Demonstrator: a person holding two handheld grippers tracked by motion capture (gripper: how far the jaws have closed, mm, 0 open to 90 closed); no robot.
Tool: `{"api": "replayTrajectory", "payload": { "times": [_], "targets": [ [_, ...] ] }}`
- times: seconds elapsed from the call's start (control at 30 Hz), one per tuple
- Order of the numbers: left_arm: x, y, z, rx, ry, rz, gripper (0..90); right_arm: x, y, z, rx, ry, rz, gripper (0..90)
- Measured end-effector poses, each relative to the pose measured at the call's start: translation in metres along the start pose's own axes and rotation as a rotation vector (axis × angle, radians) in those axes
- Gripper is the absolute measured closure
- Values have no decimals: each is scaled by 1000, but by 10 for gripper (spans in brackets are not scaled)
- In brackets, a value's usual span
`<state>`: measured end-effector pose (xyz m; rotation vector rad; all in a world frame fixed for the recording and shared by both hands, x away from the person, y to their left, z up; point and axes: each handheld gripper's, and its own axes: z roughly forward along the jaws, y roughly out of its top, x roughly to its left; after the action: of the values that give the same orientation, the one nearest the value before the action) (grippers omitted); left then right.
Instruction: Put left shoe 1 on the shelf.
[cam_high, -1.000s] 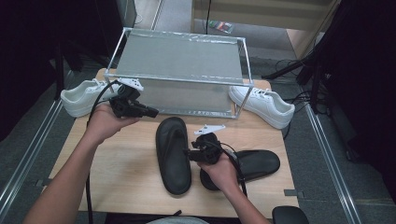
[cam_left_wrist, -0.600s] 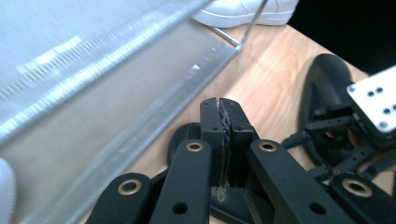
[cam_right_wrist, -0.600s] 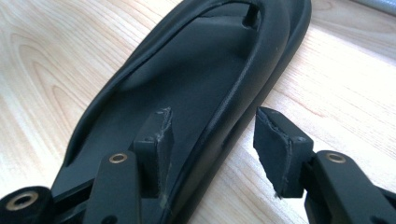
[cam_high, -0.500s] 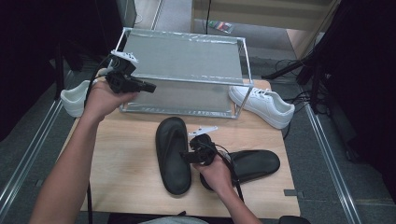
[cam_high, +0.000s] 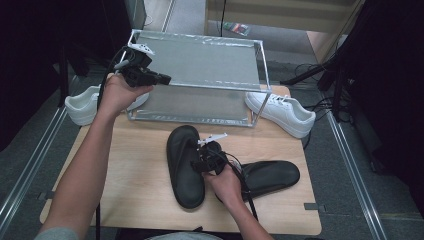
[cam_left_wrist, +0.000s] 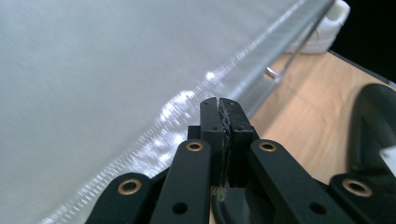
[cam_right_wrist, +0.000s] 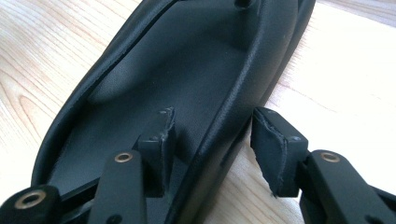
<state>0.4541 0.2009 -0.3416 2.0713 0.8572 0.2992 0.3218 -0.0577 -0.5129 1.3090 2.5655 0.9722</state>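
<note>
A black sandal (cam_high: 184, 170) lies lengthwise on the wooden table (cam_high: 135, 180). My right gripper (cam_high: 198, 161) straddles its right rim. In the right gripper view one pad (cam_right_wrist: 161, 140) rests inside on the footbed of the sandal (cam_right_wrist: 177, 70) and the other pad (cam_right_wrist: 275, 144) stands just clear of the outer wall. Its jaws (cam_right_wrist: 212, 116) have just been closing a little with the rim between them, and they remain open. My left gripper (cam_high: 164, 78) is shut on nothing and held up at the left front corner of the metal-framed rack (cam_high: 200, 60); its closed tips (cam_left_wrist: 219, 100) point along the rack's mesh top (cam_left_wrist: 93, 70).
A second black sandal (cam_high: 272, 176) lies to the right of my right hand. One white sneaker (cam_high: 82, 106) sits at the rack's left, another white sneaker (cam_high: 284, 113) at its right. The table's front left is bare wood.
My left hand has risen from the table's left side and moved back to the rack's upper left corner, still shut. My right gripper has barely shifted on the sandal.
</note>
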Motion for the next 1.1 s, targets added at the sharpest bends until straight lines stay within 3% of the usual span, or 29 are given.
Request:
{"api": "replayTrajectory", "payload": {
  "times": [0.27, 0.67, 0.9, 1.1],
  "targets": [
    [13, -3, 10, 33, 77, -2, 900, -1, 2, 0, 8, -3, 20, 552],
    [17, -8, 12, 16, 55, -43, 900, -8, 2, -1, 7, 30, 58, 611],
    [14, -8, 11, 16, 70, -45, 900, -12, 5, -3, 3, 11, 63, 690],
    [12, -7, 11, 21, 86, -39, 900, -17, 6, -4, -9, -6, 105, 779]
  ]
}}
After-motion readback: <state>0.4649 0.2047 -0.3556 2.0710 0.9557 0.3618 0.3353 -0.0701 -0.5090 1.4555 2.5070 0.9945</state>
